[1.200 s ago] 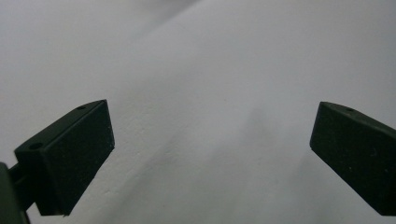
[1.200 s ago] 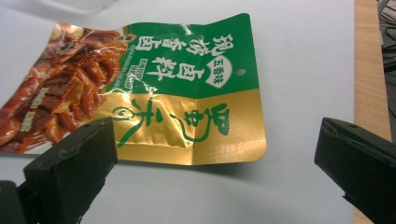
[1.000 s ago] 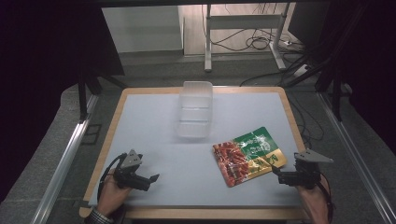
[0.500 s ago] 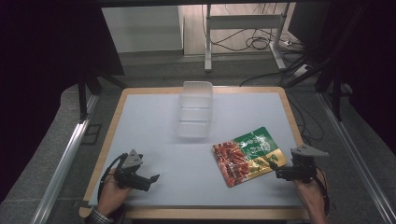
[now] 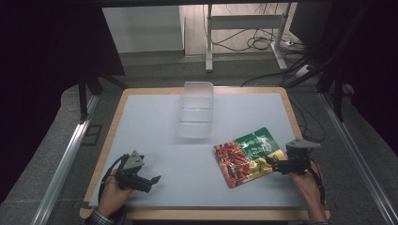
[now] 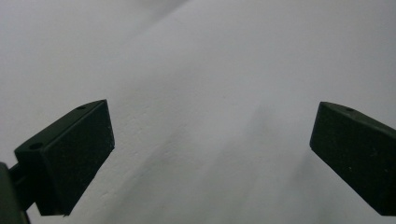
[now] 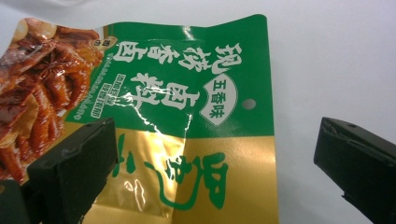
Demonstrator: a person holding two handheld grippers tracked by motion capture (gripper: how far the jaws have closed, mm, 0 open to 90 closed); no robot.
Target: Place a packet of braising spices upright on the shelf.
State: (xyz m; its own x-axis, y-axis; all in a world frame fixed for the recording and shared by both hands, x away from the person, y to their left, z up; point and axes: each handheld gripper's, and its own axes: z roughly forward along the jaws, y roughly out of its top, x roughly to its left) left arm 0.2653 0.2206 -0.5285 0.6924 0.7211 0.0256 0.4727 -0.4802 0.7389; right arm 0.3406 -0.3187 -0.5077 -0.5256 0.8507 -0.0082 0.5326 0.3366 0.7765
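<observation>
High view: the snack packet [image 5: 247, 155] lies flat on the pale surface [image 5: 155, 136], right of centre, near a clear plastic container [image 5: 195, 110]. Right tongs [image 5: 273, 161] sit at the packet's right edge, spread wide, one jaw over the foil, the other over bare surface. Left tongs [image 5: 151, 182] rest spread apart near the front-left corner.

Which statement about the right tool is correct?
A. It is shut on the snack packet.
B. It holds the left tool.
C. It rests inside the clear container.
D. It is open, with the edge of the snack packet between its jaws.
D: in the right gripper view the right tool has its jaws wide apart, and the gold and green edge of the snack packet lies between them, not yet pinched.
</observation>
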